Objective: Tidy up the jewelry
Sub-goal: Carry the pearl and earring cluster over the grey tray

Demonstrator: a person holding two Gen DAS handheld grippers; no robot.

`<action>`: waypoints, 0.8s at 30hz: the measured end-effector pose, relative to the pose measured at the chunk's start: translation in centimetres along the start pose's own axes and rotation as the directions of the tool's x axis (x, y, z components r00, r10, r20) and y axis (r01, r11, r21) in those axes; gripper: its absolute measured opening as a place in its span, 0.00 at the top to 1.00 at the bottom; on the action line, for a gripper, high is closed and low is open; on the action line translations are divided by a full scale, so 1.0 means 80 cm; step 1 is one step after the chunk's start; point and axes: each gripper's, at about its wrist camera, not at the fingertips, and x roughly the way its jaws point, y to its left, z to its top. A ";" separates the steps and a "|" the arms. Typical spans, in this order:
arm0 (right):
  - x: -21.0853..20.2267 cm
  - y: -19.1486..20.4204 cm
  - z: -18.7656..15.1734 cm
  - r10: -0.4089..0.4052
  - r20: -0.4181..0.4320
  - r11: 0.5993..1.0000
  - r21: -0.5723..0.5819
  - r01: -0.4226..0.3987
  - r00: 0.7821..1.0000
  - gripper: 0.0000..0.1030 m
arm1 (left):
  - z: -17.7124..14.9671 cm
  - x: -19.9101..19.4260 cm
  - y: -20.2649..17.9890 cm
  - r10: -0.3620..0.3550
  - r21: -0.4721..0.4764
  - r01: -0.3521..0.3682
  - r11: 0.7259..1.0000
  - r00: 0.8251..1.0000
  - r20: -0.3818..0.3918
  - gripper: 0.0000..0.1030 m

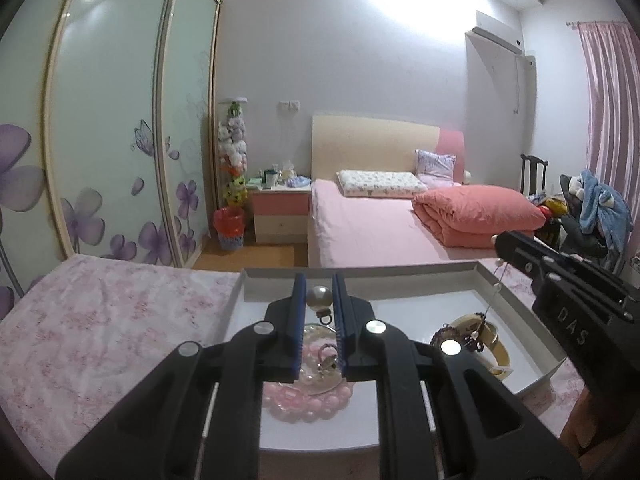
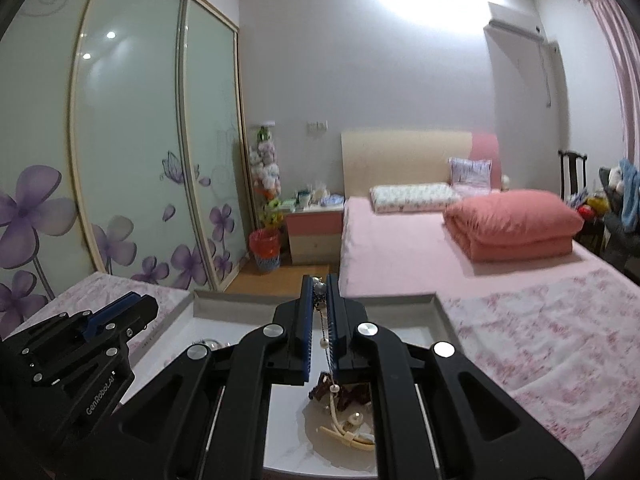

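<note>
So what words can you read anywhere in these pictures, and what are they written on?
"DAS" stands on the side of the right hand-held gripper.
"GenRobot.AI" stands on the side of the left hand-held gripper.
No other words or numbers can be read; the bedside clutter is too small and blurred.

The white tray's (image 1: pixel 516 304) middle floor is left bare; its near edge is crowded by a pink bead bracelet (image 1: pixel 304 400) and an ivory bangle (image 1: pixel 496 344). The far corners seem clear.

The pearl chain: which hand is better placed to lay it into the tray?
Right. The right gripper is shut on the pearl chain, which hangs over the tray; the left gripper holds a different pearl piece.
</note>
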 end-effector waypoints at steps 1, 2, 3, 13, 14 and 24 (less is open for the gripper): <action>0.003 -0.001 -0.002 0.002 -0.014 1.000 0.004 -0.002 1.000 0.93 | -0.001 0.004 0.000 -0.004 0.000 0.004 1.000 1.000 -0.006 0.87; 0.005 -0.001 -0.004 0.005 -0.026 1.000 0.008 -0.005 1.000 0.93 | -0.002 0.007 -0.001 -0.008 0.001 0.008 1.000 1.000 -0.013 0.87; 0.008 -0.002 -0.005 0.007 -0.038 1.000 0.013 -0.006 0.999 0.93 | -0.003 0.010 -0.002 -0.011 0.003 0.011 1.000 1.000 -0.021 0.87; 0.029 -0.009 -0.009 0.028 -0.104 0.997 0.069 -0.021 0.994 0.93 | -0.010 0.029 -0.008 -0.033 0.012 0.034 0.999 0.998 -0.060 0.87; 0.031 -0.009 -0.009 0.031 -0.110 0.997 0.075 -0.022 0.993 0.93 | -0.010 0.030 -0.008 -0.034 0.012 0.034 0.999 0.997 -0.062 0.87; 0.042 -0.011 -0.014 0.048 -0.136 0.995 0.092 -0.035 0.990 0.93 | -0.011 0.040 -0.002 -0.048 -0.002 0.048 0.999 0.996 -0.069 0.85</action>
